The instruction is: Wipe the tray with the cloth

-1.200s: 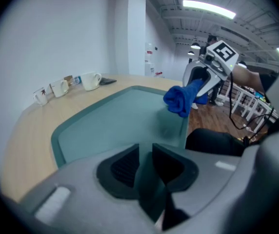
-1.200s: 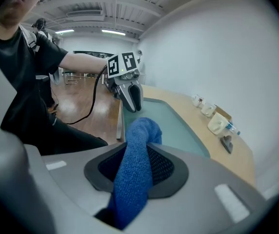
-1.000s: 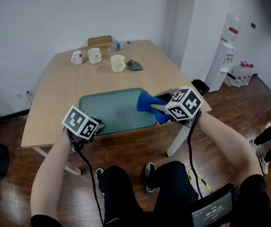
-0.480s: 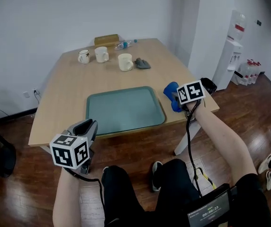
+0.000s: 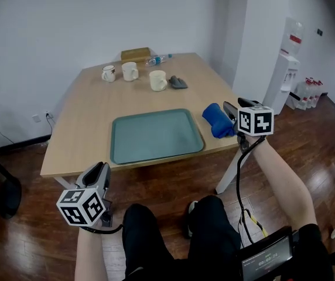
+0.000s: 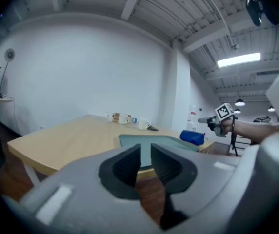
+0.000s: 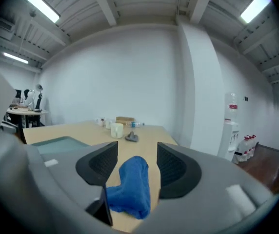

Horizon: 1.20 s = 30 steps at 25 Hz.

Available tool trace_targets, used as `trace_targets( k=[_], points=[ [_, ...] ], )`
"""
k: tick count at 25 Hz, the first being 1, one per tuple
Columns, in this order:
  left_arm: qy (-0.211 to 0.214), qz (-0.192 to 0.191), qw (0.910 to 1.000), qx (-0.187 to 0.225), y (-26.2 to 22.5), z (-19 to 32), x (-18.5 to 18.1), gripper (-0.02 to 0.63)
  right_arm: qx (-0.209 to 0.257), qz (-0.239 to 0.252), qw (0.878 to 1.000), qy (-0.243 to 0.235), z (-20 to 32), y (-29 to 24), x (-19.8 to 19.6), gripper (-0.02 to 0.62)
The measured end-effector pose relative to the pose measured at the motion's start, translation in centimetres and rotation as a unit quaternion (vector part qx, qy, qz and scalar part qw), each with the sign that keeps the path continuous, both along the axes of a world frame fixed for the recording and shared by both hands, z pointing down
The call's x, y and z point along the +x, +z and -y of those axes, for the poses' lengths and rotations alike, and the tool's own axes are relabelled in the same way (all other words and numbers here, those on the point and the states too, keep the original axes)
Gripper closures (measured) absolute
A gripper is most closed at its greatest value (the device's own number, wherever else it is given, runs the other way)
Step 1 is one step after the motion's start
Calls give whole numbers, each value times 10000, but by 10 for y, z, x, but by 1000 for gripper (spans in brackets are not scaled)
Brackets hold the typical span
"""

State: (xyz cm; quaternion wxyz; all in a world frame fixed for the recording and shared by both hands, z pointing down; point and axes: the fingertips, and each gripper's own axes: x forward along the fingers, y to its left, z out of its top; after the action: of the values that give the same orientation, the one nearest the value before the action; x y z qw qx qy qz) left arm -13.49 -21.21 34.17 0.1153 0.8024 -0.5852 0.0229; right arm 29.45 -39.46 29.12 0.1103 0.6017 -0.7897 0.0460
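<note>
The teal tray point(image 5: 156, 136) lies bare on the wooden table point(image 5: 91, 116). To its right, by the table's right edge, the blue cloth point(image 5: 218, 120) lies crumpled on the tabletop. My right gripper point(image 5: 231, 108) hovers just right of it. In the right gripper view, its jaws have just been opening and stand open point(image 7: 137, 150), with the cloth point(image 7: 132, 184) loose between them and untouched by the pads. My left gripper point(image 5: 97, 171) is off the table's near left corner. Its jaws point(image 6: 145, 150) have been closing to a narrow gap with nothing between them, and they point across the table towards the tray point(image 6: 171, 140).
At the table's far end stand three mugs point(image 5: 108, 73) point(image 5: 130, 71) point(image 5: 158, 80), a grey rag point(image 5: 178, 82), a cardboard box point(image 5: 135, 54) and a plastic bottle point(image 5: 159, 58). A water dispenser point(image 5: 290, 51) stands at the right wall. The person's legs are below the near table edge.
The right gripper carried the blue cloth from over the tray to the right and let it go on the table. The left gripper drew back from the tray's near corner, off the table.
</note>
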Motion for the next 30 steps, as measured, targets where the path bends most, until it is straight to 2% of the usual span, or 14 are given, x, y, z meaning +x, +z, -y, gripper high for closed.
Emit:
trace_targets(
  k=[5,10,14,19,25,30],
  points=[
    [100,-163,9993,312,8,-38,25,540,815,916,9917,-385,-83,-26,-26,446],
    [287,350,9971,605,9,-59,55,541,1190,1299,9776,-1152,-162,-4,-80,576],
    [569,548,9919,997,-2,-68,80,552,1274,1536,9682,-1511,-204,16,-118,578],
    [735,686,9859,1338,-10,-77,94,555,1468,1359,9661,-1631,-209,20,-153,578],
    [482,453,9849,1603,-19,-80,75,566,1796,895,9718,-1241,-209,22,-158,578],
    [232,469,9847,1662,-17,-81,67,575,1858,826,9716,-1209,-213,34,-159,578]
  ],
)
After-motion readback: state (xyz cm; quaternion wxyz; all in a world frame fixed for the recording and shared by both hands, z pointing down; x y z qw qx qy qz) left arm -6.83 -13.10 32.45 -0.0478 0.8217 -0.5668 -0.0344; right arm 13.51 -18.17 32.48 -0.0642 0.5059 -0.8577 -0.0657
